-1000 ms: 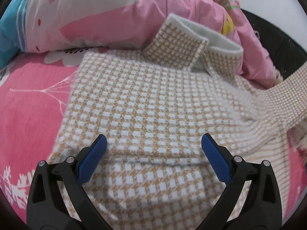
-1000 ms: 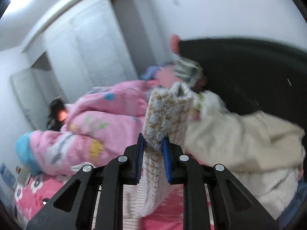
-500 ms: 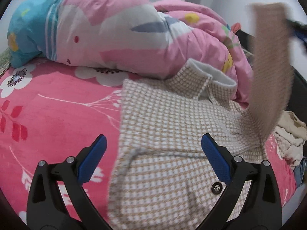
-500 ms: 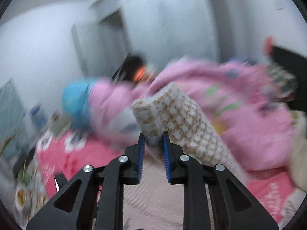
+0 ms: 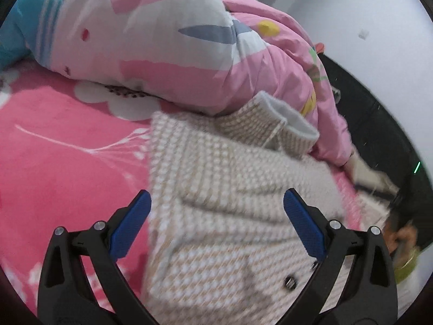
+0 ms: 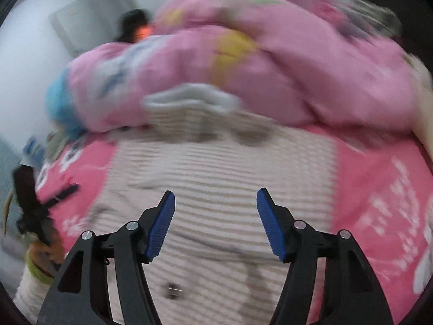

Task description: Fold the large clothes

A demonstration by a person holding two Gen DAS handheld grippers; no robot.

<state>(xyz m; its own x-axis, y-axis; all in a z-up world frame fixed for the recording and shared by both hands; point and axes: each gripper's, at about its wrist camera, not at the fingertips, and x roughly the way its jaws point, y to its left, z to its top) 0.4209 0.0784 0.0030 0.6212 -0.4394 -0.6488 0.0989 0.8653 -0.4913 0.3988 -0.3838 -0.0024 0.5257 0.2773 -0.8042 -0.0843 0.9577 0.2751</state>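
A tan-and-white houndstooth coat [image 5: 230,203] lies flat on the pink bed, its white-lined collar [image 5: 286,119] turned up against the duvet and its sleeve laid across the body. My left gripper [image 5: 216,222] is open and empty just above the coat's lower part. My right gripper [image 6: 215,224] is open and empty above the same coat [image 6: 216,168], which is blurred in the right wrist view. A dark button [image 5: 289,281] shows near the coat's front edge.
A bunched pink, white and blue duvet [image 5: 162,40] lies along the far side of the coat. The pink floral bedsheet [image 5: 54,149] spreads to the left. A black headboard [image 5: 379,124] stands at the right. A white wardrobe [image 6: 89,16] stands at the back.
My right gripper, which held the coat's sleeve lifted, has swung over, let it go on the coat and opened. The left gripper stayed open and shifted a little.
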